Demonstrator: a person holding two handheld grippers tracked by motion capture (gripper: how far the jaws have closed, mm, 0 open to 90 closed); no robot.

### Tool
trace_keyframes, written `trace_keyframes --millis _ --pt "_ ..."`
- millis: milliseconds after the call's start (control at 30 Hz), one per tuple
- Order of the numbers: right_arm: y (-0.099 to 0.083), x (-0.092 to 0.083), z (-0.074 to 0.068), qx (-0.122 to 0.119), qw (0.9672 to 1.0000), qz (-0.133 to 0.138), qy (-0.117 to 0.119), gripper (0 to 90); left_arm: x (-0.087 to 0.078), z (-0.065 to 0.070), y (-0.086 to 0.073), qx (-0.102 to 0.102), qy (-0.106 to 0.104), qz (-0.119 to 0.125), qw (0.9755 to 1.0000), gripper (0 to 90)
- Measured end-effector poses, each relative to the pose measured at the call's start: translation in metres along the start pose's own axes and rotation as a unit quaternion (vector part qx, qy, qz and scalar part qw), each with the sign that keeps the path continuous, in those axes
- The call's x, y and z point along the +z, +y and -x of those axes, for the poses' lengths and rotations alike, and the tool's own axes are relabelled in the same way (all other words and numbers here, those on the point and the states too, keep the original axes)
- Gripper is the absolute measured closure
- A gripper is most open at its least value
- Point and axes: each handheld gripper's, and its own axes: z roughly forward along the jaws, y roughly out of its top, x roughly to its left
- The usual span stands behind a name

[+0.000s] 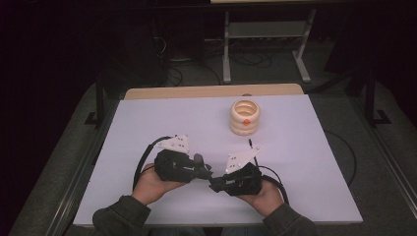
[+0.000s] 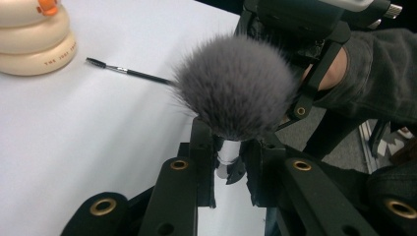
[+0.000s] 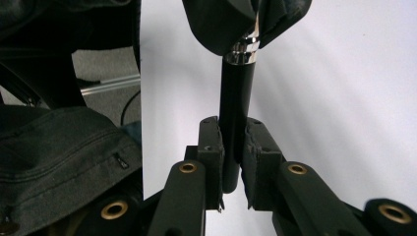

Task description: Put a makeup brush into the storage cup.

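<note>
A makeup brush with a fluffy grey head, a silver collar and a black handle is held between both grippers above the white table, near its front edge. My left gripper is shut on the silver collar just below the bristles. My right gripper is shut on the lower end of the black handle. In the high view the left gripper and right gripper meet tip to tip, with the grey head poking up between them.
A cream holder of stacked rings with a small orange piece on it stands at the back right of the table. A thin black wand with a tiny brush tip lies on the table between the holder and the grippers.
</note>
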Motion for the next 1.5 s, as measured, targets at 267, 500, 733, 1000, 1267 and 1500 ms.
trace_keyframes --millis 267,500,733,1000,1267,1500 --pt "-0.002 0.0 0.001 0.013 0.9998 0.014 0.008 78.8 -0.006 -0.002 0.001 -0.006 -0.006 0.019 0.9998 71.6" --pt "-0.003 0.003 0.0 0.021 0.9995 0.017 0.015 78.8 -0.006 -0.001 0.003 -0.005 -0.01 0.019 0.9998 75.5" --pt "0.001 0.002 0.002 0.012 0.9997 0.01 0.017 69.6 0.0 0.003 0.007 0.011 0.001 -0.017 0.9998 76.0" --pt "0.01 -0.004 -0.003 0.005 0.9997 0.023 0.01 70.0 0.004 0.005 0.012 0.024 0.008 -0.036 0.999 76.0" --pt "0.011 -0.007 -0.002 0.008 0.9991 0.04 0.009 76.1 0.007 0.005 0.013 0.022 0.002 -0.041 0.9989 75.9" --pt "0.009 -0.008 0.002 0.018 0.9988 0.042 0.02 78.4 0.004 0.005 0.012 0.013 0.005 -0.036 0.9992 64.9"
